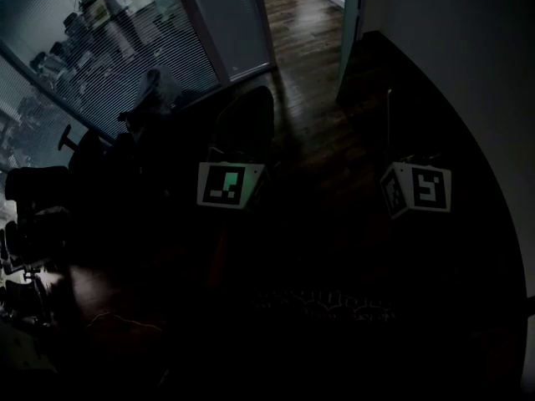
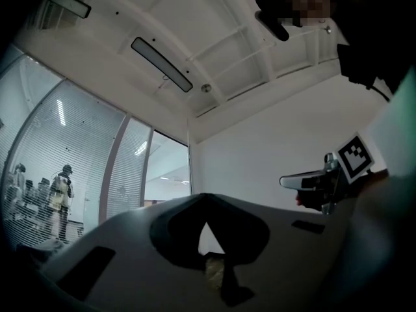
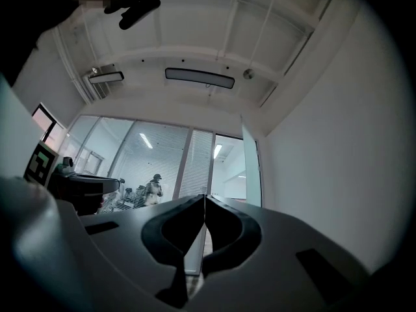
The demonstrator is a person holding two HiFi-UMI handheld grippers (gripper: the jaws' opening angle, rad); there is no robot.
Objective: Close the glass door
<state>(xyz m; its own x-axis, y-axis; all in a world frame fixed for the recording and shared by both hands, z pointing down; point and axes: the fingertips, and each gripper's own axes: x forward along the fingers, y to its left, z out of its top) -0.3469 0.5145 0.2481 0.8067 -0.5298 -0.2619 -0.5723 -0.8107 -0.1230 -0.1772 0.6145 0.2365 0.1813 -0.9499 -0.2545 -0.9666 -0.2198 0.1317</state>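
Note:
The glass door (image 1: 349, 25) stands open at the top of the head view, swung inward beside the white wall, with the doorway (image 1: 294, 11) and wooden floor to its left. In the right gripper view the door (image 3: 251, 168) shows as a tall pane, edge-on, beside the opening. My left gripper (image 1: 248, 107) and right gripper (image 1: 389, 98) are both held low in the dark, short of the door and touching nothing. The left gripper's jaws (image 2: 207, 197) meet at the tips. The right gripper's jaws (image 3: 205, 197) are also pressed together. Neither holds anything.
A glass wall with blinds (image 1: 125, 48) runs along the left, with people (image 2: 62, 187) standing behind it. Dark office chairs (image 1: 38, 203) crowd the left side. A white wall (image 1: 468, 73) bounds the right. Each gripper shows in the other's view (image 2: 318, 184) (image 3: 84, 187).

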